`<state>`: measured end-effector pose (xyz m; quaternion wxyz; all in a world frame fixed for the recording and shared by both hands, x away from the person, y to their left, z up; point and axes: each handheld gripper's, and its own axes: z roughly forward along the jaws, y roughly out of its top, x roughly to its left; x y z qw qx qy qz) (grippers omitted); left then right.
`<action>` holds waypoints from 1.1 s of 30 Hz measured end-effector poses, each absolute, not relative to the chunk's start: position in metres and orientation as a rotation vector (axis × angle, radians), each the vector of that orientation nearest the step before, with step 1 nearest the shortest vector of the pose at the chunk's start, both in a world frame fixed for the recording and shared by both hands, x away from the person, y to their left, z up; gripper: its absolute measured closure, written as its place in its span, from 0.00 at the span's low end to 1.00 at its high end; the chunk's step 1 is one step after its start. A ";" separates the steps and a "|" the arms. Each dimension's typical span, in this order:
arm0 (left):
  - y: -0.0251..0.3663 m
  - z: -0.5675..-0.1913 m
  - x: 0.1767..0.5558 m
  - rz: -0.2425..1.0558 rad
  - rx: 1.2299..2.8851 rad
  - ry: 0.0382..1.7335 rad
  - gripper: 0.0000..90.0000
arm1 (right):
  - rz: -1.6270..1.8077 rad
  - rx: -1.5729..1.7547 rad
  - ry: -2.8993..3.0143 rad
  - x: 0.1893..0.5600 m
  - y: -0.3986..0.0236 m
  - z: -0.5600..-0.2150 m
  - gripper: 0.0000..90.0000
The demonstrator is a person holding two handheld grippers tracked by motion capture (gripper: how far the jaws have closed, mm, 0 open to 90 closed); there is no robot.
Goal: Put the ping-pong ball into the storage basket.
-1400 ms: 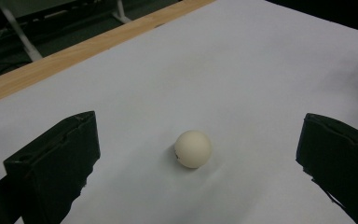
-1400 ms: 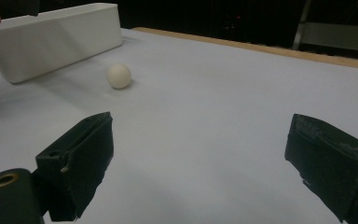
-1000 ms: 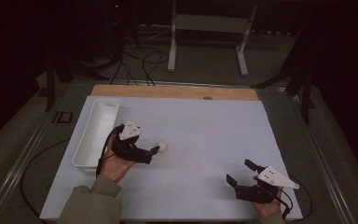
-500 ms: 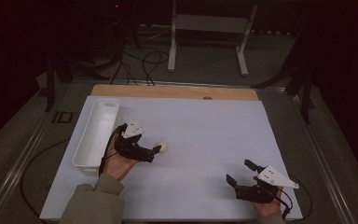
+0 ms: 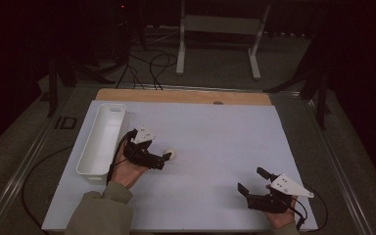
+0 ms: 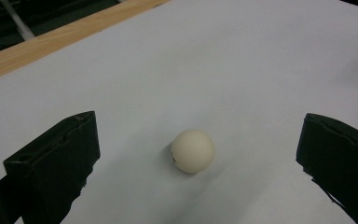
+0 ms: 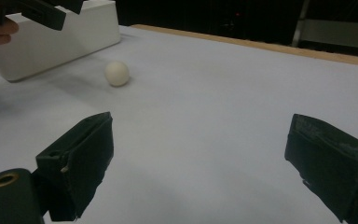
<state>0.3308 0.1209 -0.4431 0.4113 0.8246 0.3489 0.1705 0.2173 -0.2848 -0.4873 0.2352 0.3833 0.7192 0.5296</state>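
White sheet [image 5: 215,147] covers most of the table; a wood strip [image 5: 186,96] shows along its far edge w/ a small dark spot [image 5: 218,103] near the middle. White bin [image 5: 103,139] lies lengthwise along the sheet's left edge, looks empty, also seen top-left in the right gripper view [image 7: 51,42]. Beyond the table: dark floor w/ black cables [image 5: 152,68] & a grey metal stand [image 5: 220,34]; small black rectangle [image 5: 66,123] left of the bin, off the sheet.

Cream ball [image 6: 193,150], white bin [image 5: 101,139], black gripper [image 5: 157,159], wooden table edge [image 5: 181,96]
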 end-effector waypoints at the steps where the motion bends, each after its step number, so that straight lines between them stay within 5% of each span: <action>1: 0.120 -0.444 0.331 0.430 2.075 0.879 0.00 | 1.452 1.051 1.975 0.217 -0.285 -0.487 0.09; 33: 0.106 -0.457 0.343 0.420 2.135 0.910 0.00 | 1.453 1.050 1.975 0.217 -0.285 -0.487 0.09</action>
